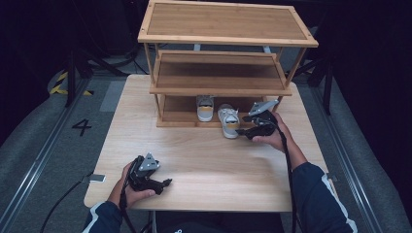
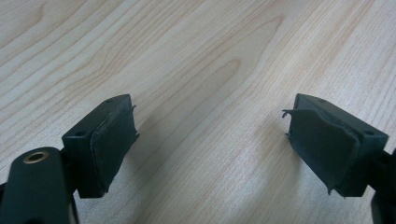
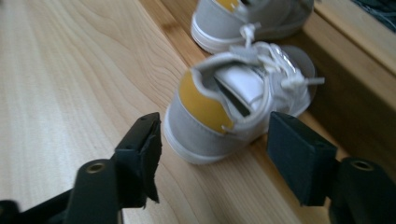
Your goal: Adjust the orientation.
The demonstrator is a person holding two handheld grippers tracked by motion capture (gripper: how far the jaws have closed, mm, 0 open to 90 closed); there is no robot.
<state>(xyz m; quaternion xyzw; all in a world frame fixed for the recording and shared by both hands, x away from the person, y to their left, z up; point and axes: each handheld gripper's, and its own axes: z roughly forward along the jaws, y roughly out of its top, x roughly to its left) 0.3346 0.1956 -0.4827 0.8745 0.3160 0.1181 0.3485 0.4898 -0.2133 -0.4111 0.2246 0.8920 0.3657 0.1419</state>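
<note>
Only writing readable: a "4" (image 1: pixel 81 127) on the floor left of the table (image 1: pixel 204 165). No brand legible on the shoes.

Rack (image 1: pixel 221 63) stands at table's far edge, bottom shelf low. Near half of table bare wood, lots of room; left and near edges clear of the rack.

Right shoe (image 1: pixel 229 121), white/grey w/ yellow heel tab, sits angled: toe on the bottom shelf lip, heel out on the table. Other shoe (image 1: pixel 205 108) is just left of it, further in on the shelf, heel facing near.

R gripper (image 1: pixel 244 131) is just right of the right shoe, by its heel. In the right gripper view the shoe (image 3: pixel 233 105) lies ahead betw. the jaws; jaws about half open, pads off it, holding nothing.

L gripper (image 1: pixel 167 183) rests near the table's near-left edge, well apart from the shoes, jaws wide, empty.
</note>
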